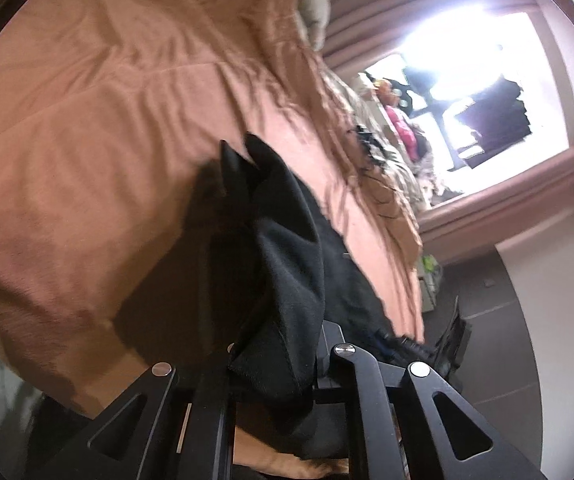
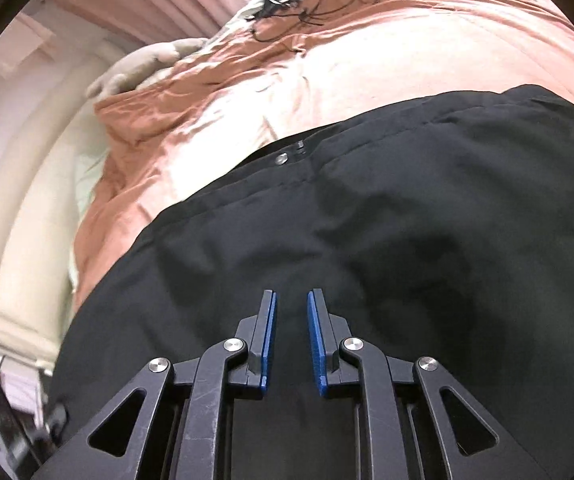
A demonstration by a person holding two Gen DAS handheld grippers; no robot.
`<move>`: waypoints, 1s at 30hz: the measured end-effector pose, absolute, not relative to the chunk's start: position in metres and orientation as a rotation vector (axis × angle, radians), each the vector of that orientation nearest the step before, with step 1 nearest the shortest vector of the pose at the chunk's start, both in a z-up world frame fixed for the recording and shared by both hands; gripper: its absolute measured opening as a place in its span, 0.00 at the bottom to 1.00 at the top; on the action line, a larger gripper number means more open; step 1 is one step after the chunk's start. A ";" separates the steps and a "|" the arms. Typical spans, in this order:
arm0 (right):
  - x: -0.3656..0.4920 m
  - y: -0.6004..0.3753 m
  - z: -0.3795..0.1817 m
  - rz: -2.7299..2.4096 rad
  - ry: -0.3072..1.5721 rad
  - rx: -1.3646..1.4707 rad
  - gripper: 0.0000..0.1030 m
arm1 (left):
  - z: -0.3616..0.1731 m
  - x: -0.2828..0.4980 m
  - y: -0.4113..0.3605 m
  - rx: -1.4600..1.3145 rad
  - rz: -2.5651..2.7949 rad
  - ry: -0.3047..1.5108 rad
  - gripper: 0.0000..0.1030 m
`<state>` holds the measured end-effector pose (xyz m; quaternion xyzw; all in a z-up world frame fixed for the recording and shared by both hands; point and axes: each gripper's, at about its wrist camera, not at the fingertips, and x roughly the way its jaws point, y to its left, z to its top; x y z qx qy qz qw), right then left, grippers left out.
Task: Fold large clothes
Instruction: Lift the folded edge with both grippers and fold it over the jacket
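A large black garment [image 2: 387,220] lies spread on a bed with an orange-pink cover [image 2: 327,80]; a metal snap [image 2: 283,157] shows at its far edge. My right gripper [image 2: 291,300] hovers low over the garment, its blue-padded jaws a little apart and empty. In the left wrist view, my left gripper [image 1: 275,344] is shut on a bunched fold of the black garment [image 1: 283,248], which stands up lifted between the fingers and hides the fingertips. The rest of the cloth trails down to the right onto the bed cover [image 1: 107,140].
A grey plush toy [image 2: 143,68] and tangled black cables [image 2: 307,4] lie at the far side of the bed. A bright window [image 1: 467,92] with pink curtains and piled clothes [image 1: 399,124] sits beyond the bed. Dark floor tiles [image 1: 499,344] lie to the right.
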<state>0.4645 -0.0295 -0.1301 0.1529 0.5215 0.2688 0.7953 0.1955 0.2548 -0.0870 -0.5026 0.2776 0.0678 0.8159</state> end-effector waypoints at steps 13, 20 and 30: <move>0.360 -0.072 -0.143 0.578 1.178 0.243 0.17 | -0.018 0.219 0.207 -0.968 -0.025 0.523 0.10; 0.330 -0.082 -0.141 0.590 1.172 0.219 0.17 | 0.014 0.235 0.182 -0.923 -0.108 0.494 0.09; 0.325 -0.078 -0.183 0.580 1.234 0.285 0.12 | 0.022 0.270 0.129 -0.825 -0.192 0.570 0.09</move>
